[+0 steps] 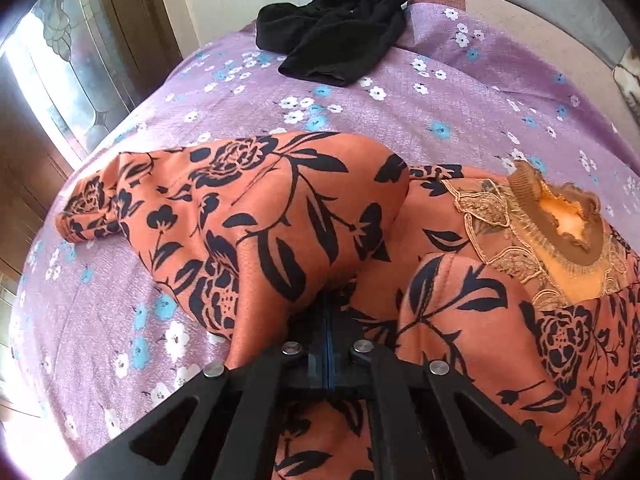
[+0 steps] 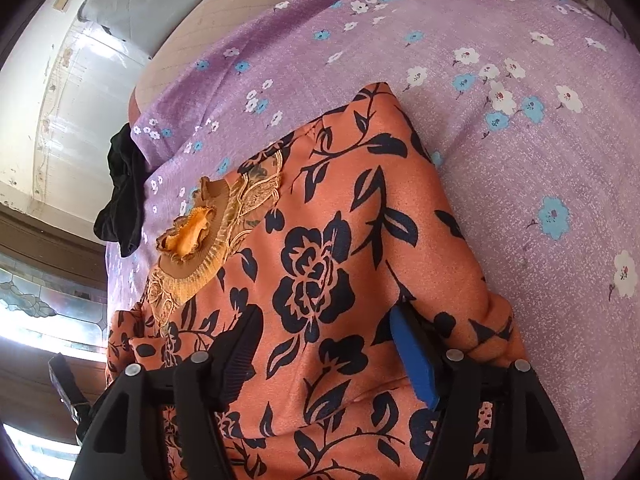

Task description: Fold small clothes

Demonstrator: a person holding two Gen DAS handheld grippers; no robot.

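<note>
Orange flowered top (image 1: pixel 280 216) lies on our bed (image 1: pixel 440 92), one side folded over. Our left gripper (image 1: pixel 328 300) pinches its cloth; our right gripper (image 2: pixel 320 344) is open. More folds remain.

Purple floral bedsheet (image 1: pixel 460 92), orange floral garment (image 1: pixel 280 220), black cloth (image 1: pixel 332 36)

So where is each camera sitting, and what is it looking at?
Left wrist: on the left gripper, looking down its shut fingers, pinched on the orange flowered top.
Right wrist: on the right gripper, looking down its open fingers, over the top's body.
Shared: top, its frilly collar, black garment, purple bedsheet.
</note>
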